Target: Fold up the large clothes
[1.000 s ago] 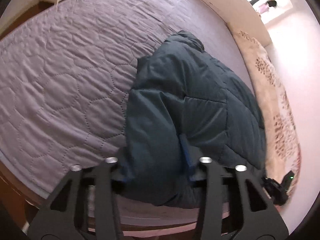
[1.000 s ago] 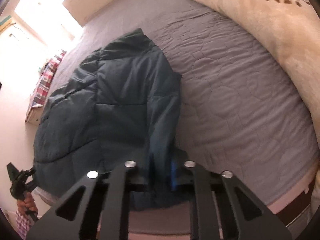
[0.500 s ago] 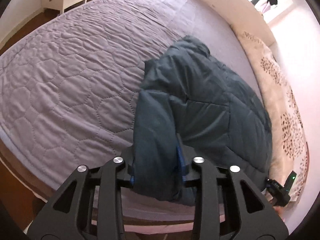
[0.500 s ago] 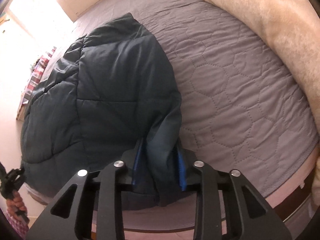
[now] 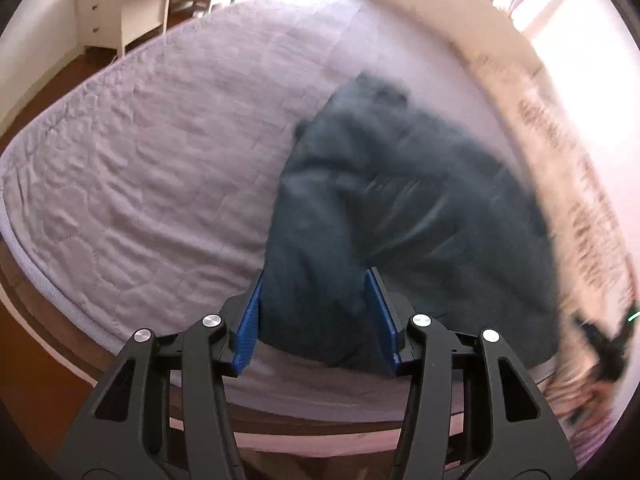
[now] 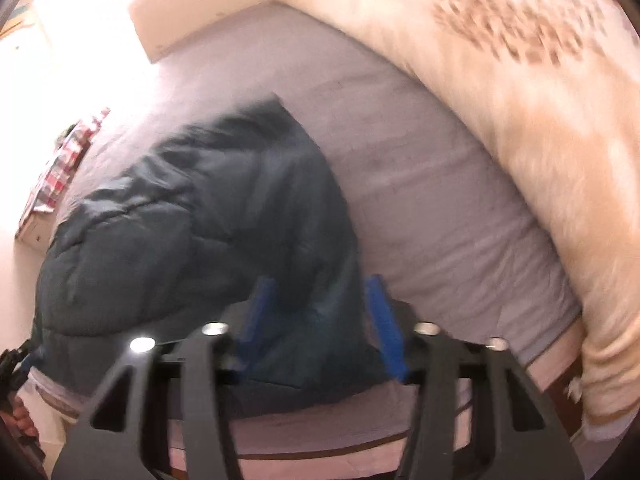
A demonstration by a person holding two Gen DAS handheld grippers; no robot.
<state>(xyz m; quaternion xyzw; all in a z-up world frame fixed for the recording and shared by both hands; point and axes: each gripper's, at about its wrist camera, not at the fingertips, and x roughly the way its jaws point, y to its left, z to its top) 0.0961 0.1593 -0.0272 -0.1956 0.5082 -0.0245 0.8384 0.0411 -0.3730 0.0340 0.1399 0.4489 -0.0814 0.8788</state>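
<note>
Nearest me, my left tongs stand spread wide, the blue pads either side of the jacket's near left hem corner. The cloth bulges between them, but I cannot see either pad pressing into it, so I take this grip as let go. My right tongs show the same thing at the near right corner: released, pads apart, a fold of the dark quilted cloth lying loosely between them, though that view is blurred.

The jacket lies on the bed, its hem at the near edge and its collar pointing to the far side. I judge that the sides are already turned in and I am between steps, at the hem. The next move, as I see it, is to clench both tongs on the hem corners together and carry them to the far end, level, so the puffy cloth does not slide or spring open.

Half a second ago both tongs sat tight on the cloth, pads much closer together; now they have opened. The cameras have also tipped up, so more of the far room shows, including the white dresser.

Past the jacket on the right lies a cream patterned blanket.
</note>
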